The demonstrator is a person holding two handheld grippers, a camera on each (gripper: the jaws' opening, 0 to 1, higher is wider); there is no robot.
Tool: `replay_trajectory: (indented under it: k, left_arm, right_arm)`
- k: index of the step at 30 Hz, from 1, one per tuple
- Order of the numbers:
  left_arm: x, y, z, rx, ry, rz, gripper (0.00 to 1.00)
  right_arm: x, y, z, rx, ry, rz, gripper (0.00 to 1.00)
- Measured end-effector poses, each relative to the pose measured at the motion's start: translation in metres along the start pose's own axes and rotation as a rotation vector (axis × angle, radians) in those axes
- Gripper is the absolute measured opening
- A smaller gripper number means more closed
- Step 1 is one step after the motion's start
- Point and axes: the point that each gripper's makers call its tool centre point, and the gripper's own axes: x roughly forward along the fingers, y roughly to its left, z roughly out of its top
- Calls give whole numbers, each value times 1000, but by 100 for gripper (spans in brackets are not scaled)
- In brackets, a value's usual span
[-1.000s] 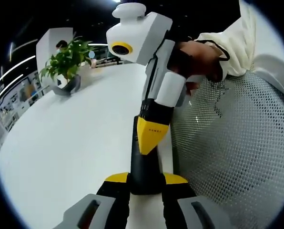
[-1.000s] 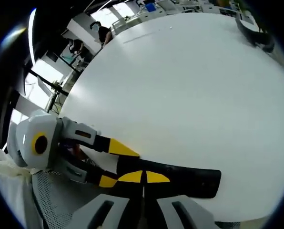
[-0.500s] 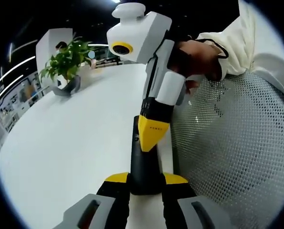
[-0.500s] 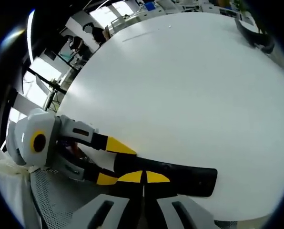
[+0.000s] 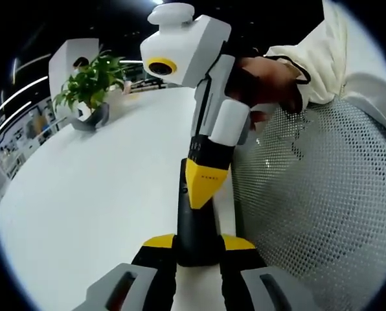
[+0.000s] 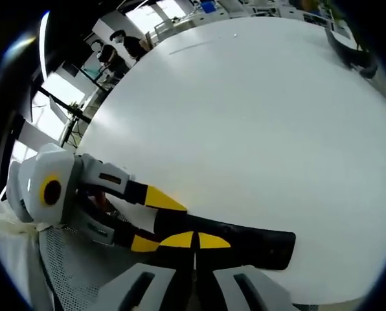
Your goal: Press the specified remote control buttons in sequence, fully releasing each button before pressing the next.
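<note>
right tongs on the remote, a button press in hand

the step looks like a press on one of the remote's buttons, with one pair of tongs steadying the black remote (image 5: 194, 217) and the other working its face. in the left gripper view the left tongs (image 5: 198, 248) are closed on the near end of the remote, yellow tips on either side of it, and it runs away from them along the right edge of the white tabletop (image 5: 96, 194). the right tongs (image 5: 203, 188) come down from above with their yellow tips drawn together, the point resting on or just over the top of the remote; i cannot tell from here whether it is pushing a button or merely touching. a hand (image 5: 267, 81) in a pale sleeve holds that gripper, and a mesh chair back (image 5: 316, 214) stands just right of the tabletop edge.

in the right gripper view the right tongs (image 6: 194, 241) show closed, tip to tip, against the remote (image 6: 245, 241). the left tongs (image 6: 155, 220) reach in from the left with a yellow tip on each side of the remote's end.

the next move, as i judge it, calls for a clean lift of the right tip off the face, a full release, then a small shift along the remote to the next button while the left keeps its clamp. a potted plant (image 5: 89, 87) sits at the far left.
</note>
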Motion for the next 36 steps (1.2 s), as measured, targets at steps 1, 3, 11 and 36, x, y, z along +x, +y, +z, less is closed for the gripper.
replay_trajectory:
  k: [1,3,11,36]
  left_arm:
    - [1,0,0,0,2,1,25]
    - [1,0,0,4,8,2,25]
    - [0,0,0,2,3,6,25]
    - [1,1,1,-3,-8,8,25]
  right_arm:
    - [0,0,0,-5,-7,-2,0]
    - [0,0,0,0,-9,-6,0]
    - [-16,-4,3,111,-45,-18,0]
    - [-13,-19,-14,150,40,-85,0]
